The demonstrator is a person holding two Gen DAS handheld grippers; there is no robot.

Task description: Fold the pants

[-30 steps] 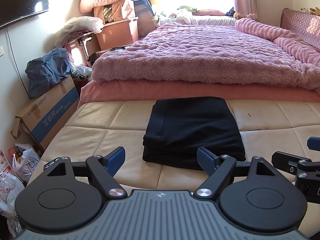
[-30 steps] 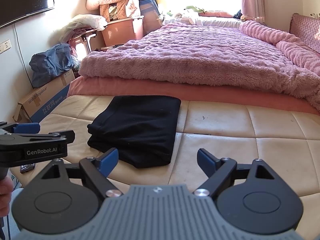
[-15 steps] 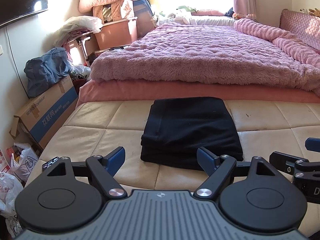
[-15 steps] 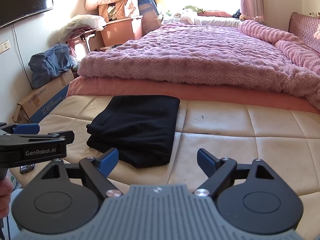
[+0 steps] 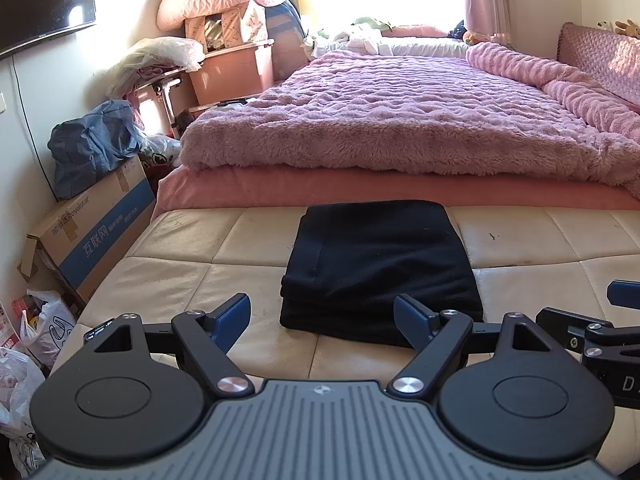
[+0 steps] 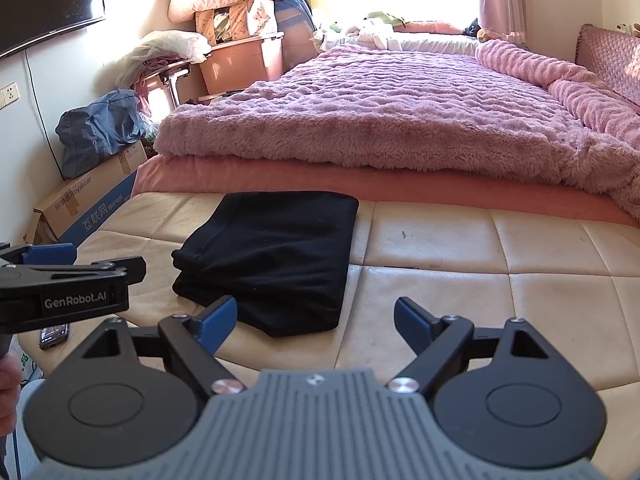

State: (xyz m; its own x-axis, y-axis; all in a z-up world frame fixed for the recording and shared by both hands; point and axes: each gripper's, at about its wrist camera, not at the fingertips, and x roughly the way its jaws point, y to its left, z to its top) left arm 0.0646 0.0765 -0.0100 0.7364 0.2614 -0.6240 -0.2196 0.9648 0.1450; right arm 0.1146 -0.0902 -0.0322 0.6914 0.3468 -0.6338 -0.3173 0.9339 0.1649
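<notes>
Black pants lie folded into a thick rectangle on the cream quilted bench at the foot of the bed. In the right wrist view the same pants sit to the left of centre. My left gripper is open, held back from the near edge of the pants, with nothing between its blue fingertips. My right gripper is also open and empty, hovering over the bench near the pants' right front corner. Each gripper shows at the edge of the other's view.
A bed with a fluffy purple blanket lies beyond the bench. On the left are a cardboard box, a blue bag, plastic bags and stacked storage. A phone rests on the bench's left end.
Both views have drifted back very slightly from the pants. The pants lie the same, and both grippers stay open.
</notes>
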